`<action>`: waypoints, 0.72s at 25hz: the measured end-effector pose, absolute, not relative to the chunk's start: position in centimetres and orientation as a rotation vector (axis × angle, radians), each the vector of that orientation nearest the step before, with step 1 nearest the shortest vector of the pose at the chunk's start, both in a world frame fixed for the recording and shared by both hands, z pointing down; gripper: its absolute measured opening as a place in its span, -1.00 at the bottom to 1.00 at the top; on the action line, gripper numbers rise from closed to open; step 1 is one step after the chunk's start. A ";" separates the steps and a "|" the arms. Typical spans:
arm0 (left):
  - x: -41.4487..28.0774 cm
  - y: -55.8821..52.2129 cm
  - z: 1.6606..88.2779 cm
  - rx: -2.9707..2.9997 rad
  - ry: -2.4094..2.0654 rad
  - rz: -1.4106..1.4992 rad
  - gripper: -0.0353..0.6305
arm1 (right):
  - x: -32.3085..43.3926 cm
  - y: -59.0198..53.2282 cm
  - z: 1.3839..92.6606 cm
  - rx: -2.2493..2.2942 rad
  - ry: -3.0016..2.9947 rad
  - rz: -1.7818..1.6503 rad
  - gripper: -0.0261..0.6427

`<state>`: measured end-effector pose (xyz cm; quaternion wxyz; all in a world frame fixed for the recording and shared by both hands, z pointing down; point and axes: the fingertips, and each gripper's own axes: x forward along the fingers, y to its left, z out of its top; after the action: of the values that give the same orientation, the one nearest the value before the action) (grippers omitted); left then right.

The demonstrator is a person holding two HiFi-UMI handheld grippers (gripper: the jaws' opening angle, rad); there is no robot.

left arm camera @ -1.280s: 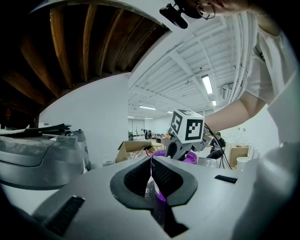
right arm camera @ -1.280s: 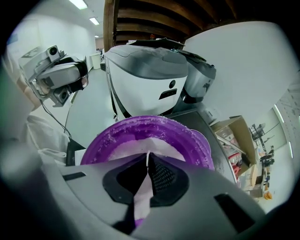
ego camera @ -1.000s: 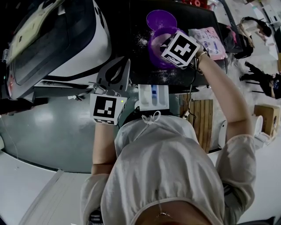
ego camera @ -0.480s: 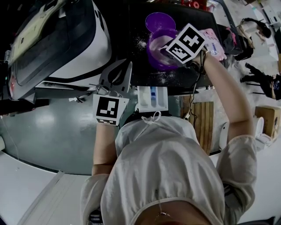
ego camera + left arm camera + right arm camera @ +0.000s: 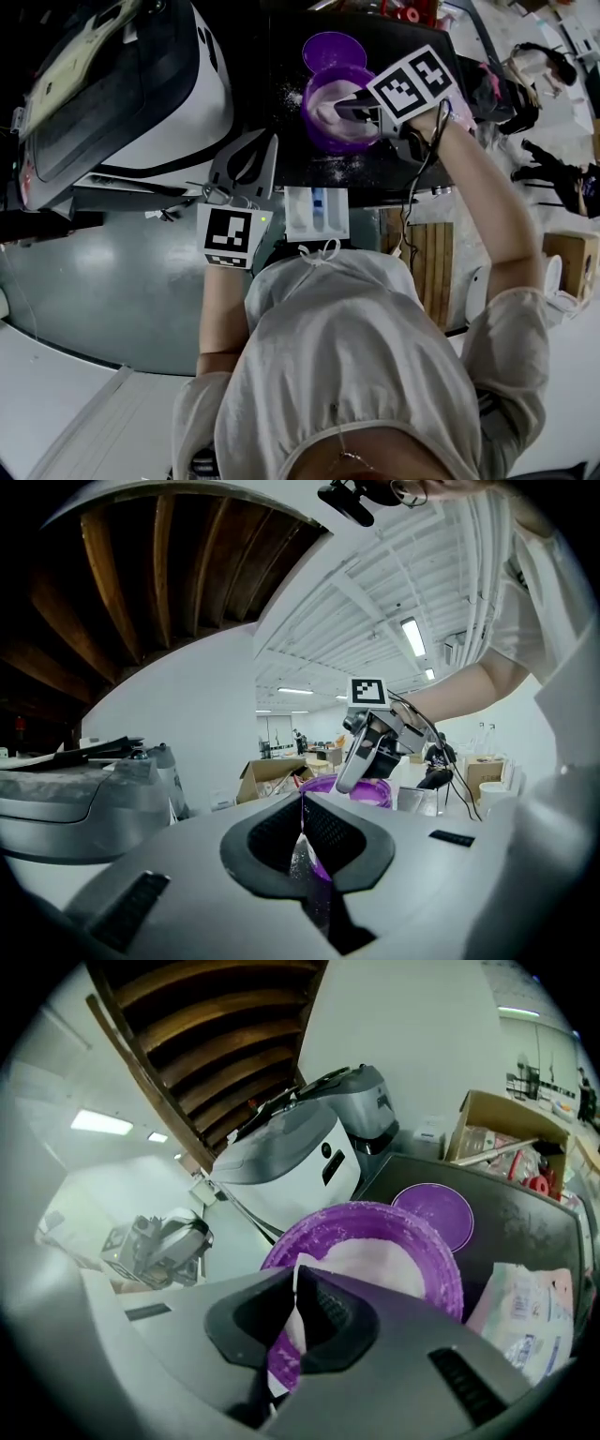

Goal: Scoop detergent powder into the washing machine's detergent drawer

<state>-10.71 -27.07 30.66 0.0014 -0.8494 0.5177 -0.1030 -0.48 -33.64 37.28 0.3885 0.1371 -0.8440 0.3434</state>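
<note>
one second has brought the right gripper (image 5: 349,111) round: its marker cube has swung out toward 2 o'clock of the tub (image 5: 314,131), and its jaws now point in from 3 o'clock, over the pale powder (image 5: 328,108). they are clenched on a thin white piece, by my reading the handle of the scoop (image 5: 295,1302), whose bowl i cannot see. this looks like the dip for a load, not yet the carry. the drawer (image 5: 316,212) waits open at 6 o'clock of the tub, near it, past the counter edge. the left gripper (image 5: 302,803) has kept its place at 9 o'clock of the drawer, jaws pressed together on nothing.
</note>
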 end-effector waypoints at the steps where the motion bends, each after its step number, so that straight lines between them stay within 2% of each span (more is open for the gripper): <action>1: -10.6 -27.0 30.6 -2.661 1.627 -0.326 -0.82 | -0.3 -33.7 37.0 0.358 -2.164 0.913 -0.89; 10: -9.6 -26.7 30.1 -2.632 1.657 -0.324 -0.82 | 0.5 -33.4 33.9 0.318 -2.361 1.326 -0.89; 18: -8.8 -27.2 30.1 -2.632 1.654 -0.317 -0.82 | 3.7 -33.9 33.6 0.463 -2.381 1.665 -0.89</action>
<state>-8.84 -27.16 30.14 0.0087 -0.8423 0.5293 -0.1014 3.66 -33.88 33.64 0.0994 0.1567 -0.8052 0.5632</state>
